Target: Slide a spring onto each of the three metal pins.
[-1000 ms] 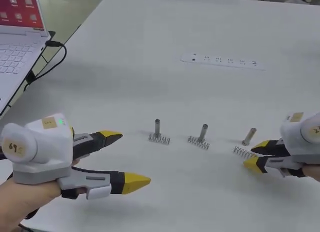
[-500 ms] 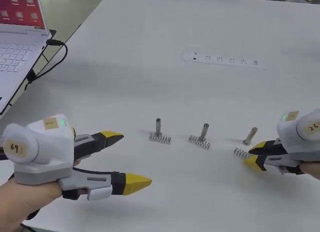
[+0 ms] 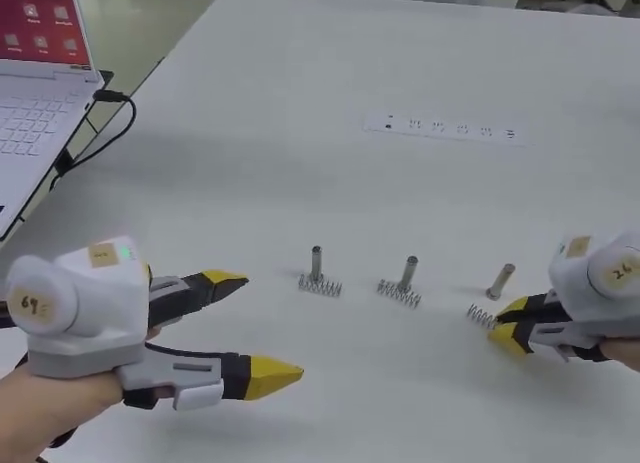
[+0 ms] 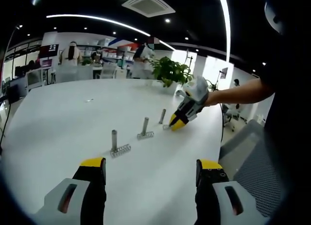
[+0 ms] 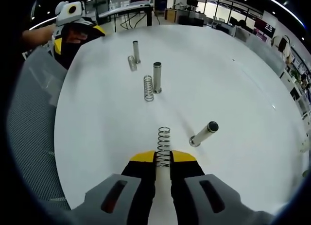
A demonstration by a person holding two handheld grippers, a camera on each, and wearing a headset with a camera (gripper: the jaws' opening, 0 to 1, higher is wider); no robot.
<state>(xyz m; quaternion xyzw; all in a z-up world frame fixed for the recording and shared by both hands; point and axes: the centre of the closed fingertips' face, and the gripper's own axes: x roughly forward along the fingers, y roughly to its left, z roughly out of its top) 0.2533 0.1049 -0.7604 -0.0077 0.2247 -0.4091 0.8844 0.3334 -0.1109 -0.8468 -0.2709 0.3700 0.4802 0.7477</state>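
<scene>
Yellow tips of our right gripper (image 5: 163, 163) pinch the near end of a spring (image 5: 164, 137) lying on the white table (image 3: 300, 163), just beside the leaning pin (image 5: 204, 133). The middle pin (image 3: 408, 272) and left pin (image 3: 317, 262) stand upright (middle spring (image 3: 399, 294) and left spring (image 3: 320, 285) lie at their feet). Our left gripper (image 3: 255, 326) hangs wide open, well apart.

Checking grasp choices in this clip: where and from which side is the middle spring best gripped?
Probably at one free end of the middle spring, jaws across the coils, coming from above on the person's side. It lies flat on the table with the middle pin standing close behind its mid-length, so a pinch there could knock the pin.
</scene>
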